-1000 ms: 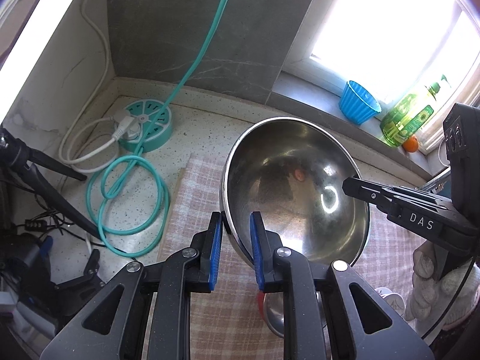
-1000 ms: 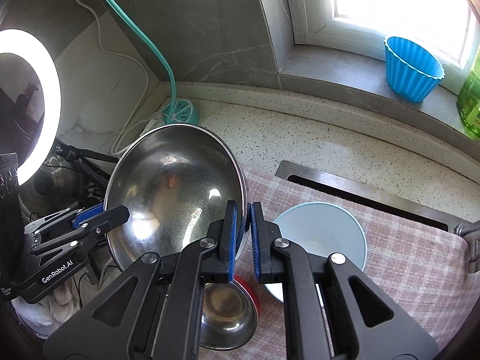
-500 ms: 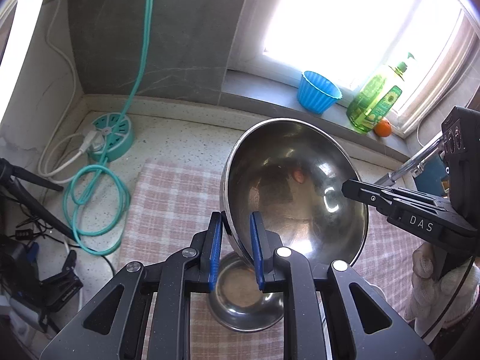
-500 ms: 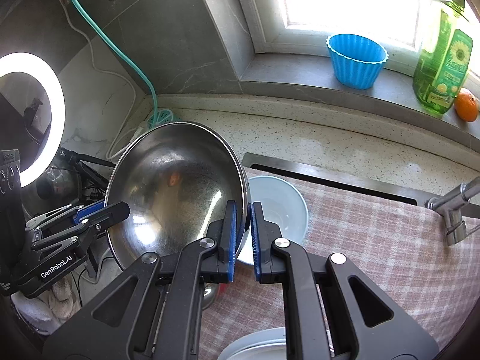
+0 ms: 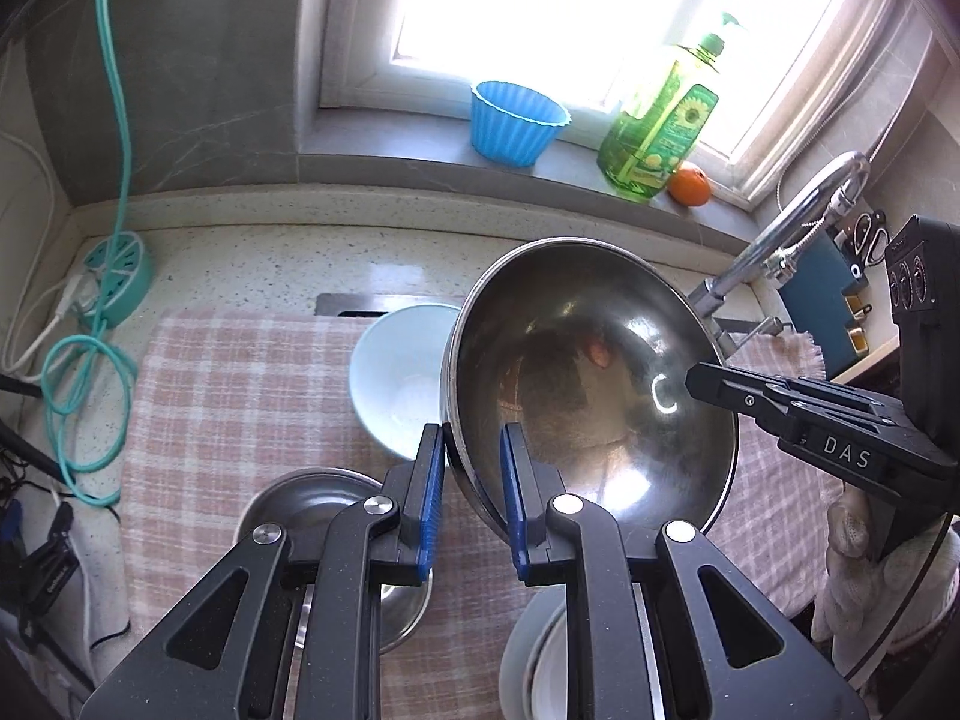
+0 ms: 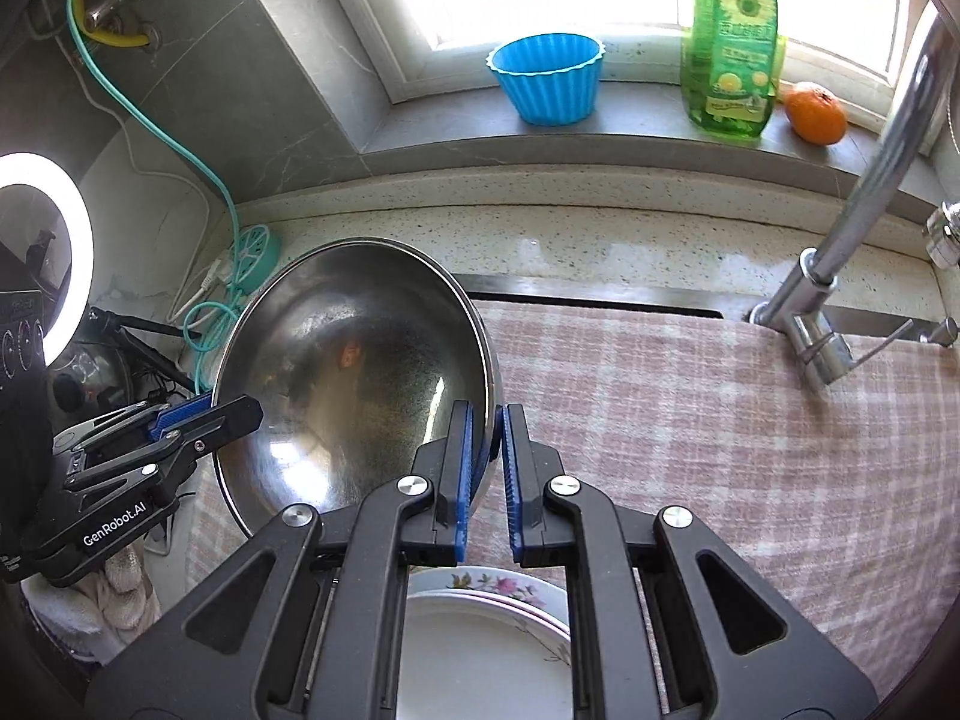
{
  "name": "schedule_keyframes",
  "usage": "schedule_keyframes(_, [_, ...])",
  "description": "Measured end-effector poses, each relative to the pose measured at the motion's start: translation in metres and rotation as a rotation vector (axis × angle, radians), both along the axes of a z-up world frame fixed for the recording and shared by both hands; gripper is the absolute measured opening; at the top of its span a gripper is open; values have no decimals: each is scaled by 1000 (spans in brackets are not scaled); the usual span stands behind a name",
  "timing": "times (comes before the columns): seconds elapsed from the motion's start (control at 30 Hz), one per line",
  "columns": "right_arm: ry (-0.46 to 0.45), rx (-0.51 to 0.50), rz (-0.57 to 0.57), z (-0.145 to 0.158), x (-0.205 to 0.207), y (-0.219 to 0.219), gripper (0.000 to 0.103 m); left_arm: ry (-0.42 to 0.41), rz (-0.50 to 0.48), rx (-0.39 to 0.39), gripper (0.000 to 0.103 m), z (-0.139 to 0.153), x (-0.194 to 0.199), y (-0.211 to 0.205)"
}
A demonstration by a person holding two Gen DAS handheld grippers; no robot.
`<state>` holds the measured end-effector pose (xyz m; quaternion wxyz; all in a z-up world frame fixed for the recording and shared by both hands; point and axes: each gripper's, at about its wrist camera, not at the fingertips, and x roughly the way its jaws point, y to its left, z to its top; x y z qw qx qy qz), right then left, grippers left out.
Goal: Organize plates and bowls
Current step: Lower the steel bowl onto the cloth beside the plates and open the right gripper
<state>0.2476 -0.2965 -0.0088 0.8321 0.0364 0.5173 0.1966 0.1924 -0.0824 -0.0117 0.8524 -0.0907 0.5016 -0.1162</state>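
A large steel bowl [image 5: 594,384] is held in the air between both grippers, above the checked cloth [image 5: 228,396]. My left gripper [image 5: 471,468] is shut on its near rim. My right gripper [image 6: 486,450] is shut on the opposite rim of the steel bowl [image 6: 354,372]. A pale blue bowl [image 5: 402,378] and a small steel bowl [image 5: 312,504] sit on the cloth below. A stack of plates [image 6: 486,648], one with a flower pattern, lies under the right gripper; the stack also shows in the left wrist view [image 5: 540,666].
A tap [image 6: 852,228] rises at the right. On the window sill stand a blue ribbed cup [image 6: 549,78], a green soap bottle [image 6: 732,42] and an orange [image 6: 816,114]. A teal cable and socket [image 5: 114,276] lie at the left. A ring light [image 6: 42,252] stands far left.
Both grippers have carried the large steel bowl to the right and up. The pale blue bowl, small steel bowl and plates have come into view beneath it.
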Motion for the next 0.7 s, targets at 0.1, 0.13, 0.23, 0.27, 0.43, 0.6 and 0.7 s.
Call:
schedule_keyframes(0.1, [17, -1, -28, -6, -3, -19, 10, 17, -21, -6, 17, -6, 4, -16])
schedule_keyframes(0.13, [22, -3, -35, -9, -4, -24, 10, 21, -29, -3, 17, -8, 5, -22])
schedule_keyframes(0.23, [38, -7, -55, -18, -4, -37, 10, 35, -49, 7, 17, -15, 8, -36])
schedule_keyframes(0.27, [44, -8, -61, -21, -4, -42, 10, 39, -56, 9, 17, -17, 8, -41])
schedule_keyframes(0.43, [78, -19, -92, -42, -2, -59, 10, 60, -85, 32, 17, -29, 14, -62])
schedule_keyframes(0.6, [102, -27, -110, -58, -2, -73, 10, 88, -103, 40, 17, -41, 17, -78])
schedule_keyframes(0.7, [113, -31, -123, -66, -2, -80, 10, 97, -111, 48, 17, -47, 17, -85])
